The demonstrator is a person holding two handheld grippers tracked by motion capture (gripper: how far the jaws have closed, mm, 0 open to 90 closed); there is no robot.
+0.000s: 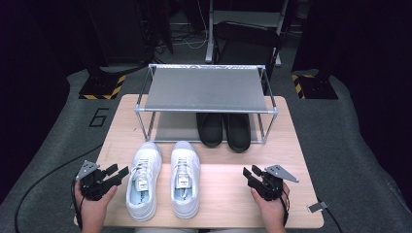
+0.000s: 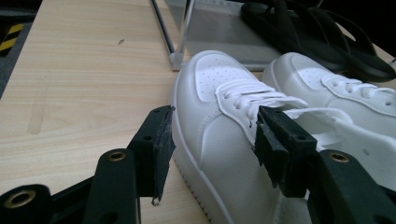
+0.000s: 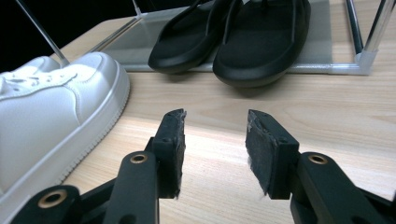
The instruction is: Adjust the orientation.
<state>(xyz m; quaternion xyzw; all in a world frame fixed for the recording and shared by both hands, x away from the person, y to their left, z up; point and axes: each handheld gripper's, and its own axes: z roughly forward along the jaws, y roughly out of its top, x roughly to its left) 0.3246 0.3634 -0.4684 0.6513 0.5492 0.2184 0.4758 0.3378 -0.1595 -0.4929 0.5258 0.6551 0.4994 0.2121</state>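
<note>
Left gripper (image 1: pixel 118 173): held low over desk (image 1: pixel 228 194) edge, fingers released, angled toward left white sneaker (image 1: pixel 143 179). Right gripper (image 1: pixel 251 175): held level, fingers released, nothing between, well apart from right white sneaker (image 1: pixel 185 178).

Two white sneakers (image 1: pixel 163 178), two black slippers (image 1: pixel 223 128), one shoe rack (image 1: pixel 206 89), two claws (image 1: pixel 109 174)

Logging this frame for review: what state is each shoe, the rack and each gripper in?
left white sneaker: upright on the table, laced, not gripped
right white sneaker: upright beside it, laced
black slippers: paired on the rack's lower shelf
shoe rack: top shelf bare
left gripper: open beside the left white sneaker
right gripper: open over bare table
</note>
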